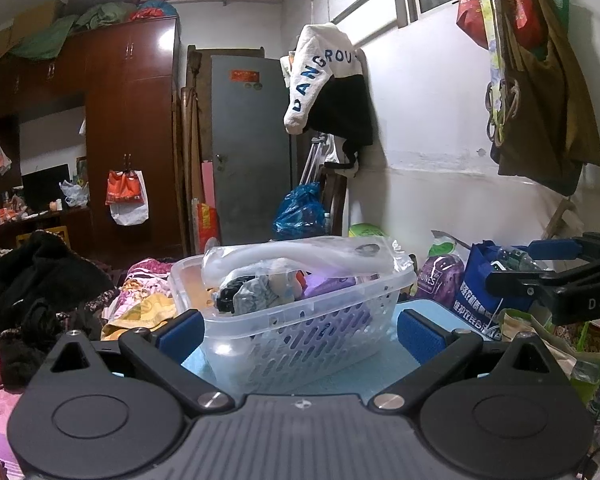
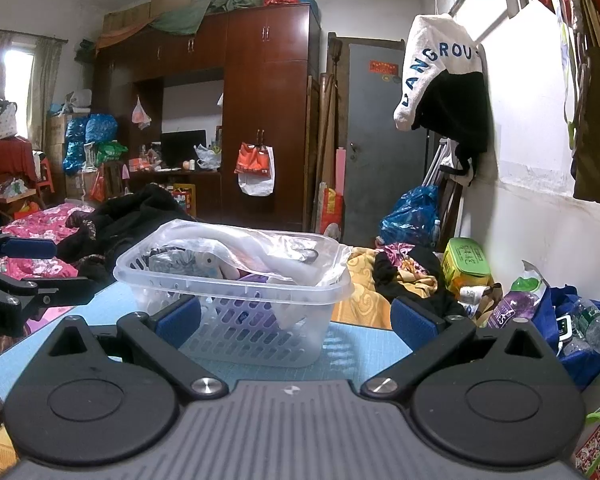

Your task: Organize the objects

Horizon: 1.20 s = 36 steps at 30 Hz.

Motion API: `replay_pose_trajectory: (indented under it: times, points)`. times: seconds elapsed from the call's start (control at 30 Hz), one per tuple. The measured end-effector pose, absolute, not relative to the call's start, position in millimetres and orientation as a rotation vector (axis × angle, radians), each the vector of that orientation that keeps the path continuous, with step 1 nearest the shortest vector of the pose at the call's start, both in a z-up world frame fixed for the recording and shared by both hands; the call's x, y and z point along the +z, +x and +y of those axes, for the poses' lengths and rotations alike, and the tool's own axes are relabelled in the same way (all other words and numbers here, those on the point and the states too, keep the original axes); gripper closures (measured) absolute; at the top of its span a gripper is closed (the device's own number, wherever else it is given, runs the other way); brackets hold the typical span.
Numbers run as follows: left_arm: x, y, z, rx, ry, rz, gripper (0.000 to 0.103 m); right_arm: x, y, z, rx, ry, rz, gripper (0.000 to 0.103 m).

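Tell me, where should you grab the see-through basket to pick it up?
Probably by the wide rim of the basket, one gripper on each short end, coming in from the sides. The rim juts out like a lip, and the stuffed plastic bag on top blocks a grab from above.

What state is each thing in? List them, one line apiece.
Left tool: open, empty, fingers either side of the basket.
Right tool: open, empty, facing the basket.
Clear plastic basket: upright on the blue mat, filled.
Plastic bag: lying across the basket's top, over the rim.
Clothes in the basket: crumpled, piled loosely.
Grey door: shut.
Wardrobe doors: shut.
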State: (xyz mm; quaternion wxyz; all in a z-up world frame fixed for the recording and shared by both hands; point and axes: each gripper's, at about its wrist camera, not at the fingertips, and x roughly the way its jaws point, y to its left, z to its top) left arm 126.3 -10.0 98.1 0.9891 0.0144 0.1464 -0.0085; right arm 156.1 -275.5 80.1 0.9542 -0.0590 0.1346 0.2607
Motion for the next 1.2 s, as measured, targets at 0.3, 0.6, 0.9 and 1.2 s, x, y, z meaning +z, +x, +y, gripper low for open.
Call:
replay_pose_trajectory:
  times: [0.3,0.6,0.9,1.2]
  points:
    - [98.1,126.4,-10.6,-0.016,0.030,0.293,0.000,80.0,155.9,-275.6,0.530,-0.124,0.274,0.000]
    - [98.3,127.5,-9.8,-0.017,0.027,0.295,0.000,78.5,157.0,-277.0,0.533,-0.124,0.277,0.000]
    - [97.9,128.1,-9.9,-0.022,0.027,0.297,0.000,76.3,157.2,-277.6,0.534,-0.134,0.278,0.000]
    - [96.6,128.8,-11.3,-0.023,0.027,0.298,0.000,75.2,157.0,-277.2,0.534,-0.136,0.279,0.000]
